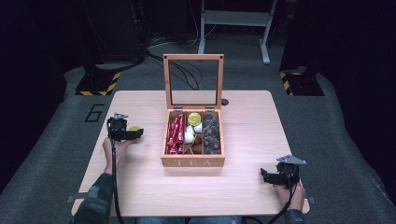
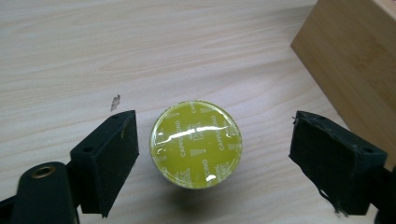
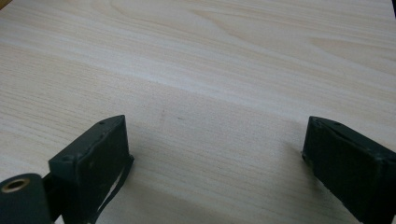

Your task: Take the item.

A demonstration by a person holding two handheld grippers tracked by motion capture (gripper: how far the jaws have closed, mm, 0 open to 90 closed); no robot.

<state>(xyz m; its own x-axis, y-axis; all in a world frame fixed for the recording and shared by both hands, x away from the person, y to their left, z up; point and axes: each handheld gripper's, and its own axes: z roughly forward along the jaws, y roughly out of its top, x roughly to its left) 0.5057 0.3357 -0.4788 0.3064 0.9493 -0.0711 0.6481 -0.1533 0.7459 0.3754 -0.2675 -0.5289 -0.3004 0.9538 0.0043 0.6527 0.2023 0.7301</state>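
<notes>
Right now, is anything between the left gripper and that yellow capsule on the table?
Nothing visible. The yellow capsule sits on the table between the open jaws of the left gripper, with bare gaps on both sides.

yellow capsule (image 2: 196,143) | foil up, on table | left of tea box (image 1: 193,161), probably apart

The tea box (image 1: 193,161) sits at the middle of the tabletop (image 1: 247,140) with its lid (image 1: 193,81) standing upright at the far side. Inside, sachets (image 1: 175,134) fill the left compartment, capsules (image 1: 192,130) the middle and more capsules the right. My left tongs (image 1: 133,133) lie left of the box, a capsule (image 2: 196,143) on the tabletop between the parted jaws, touching neither. My right tongs (image 1: 266,176) rest near the front right corner, jaws apart.
</notes>
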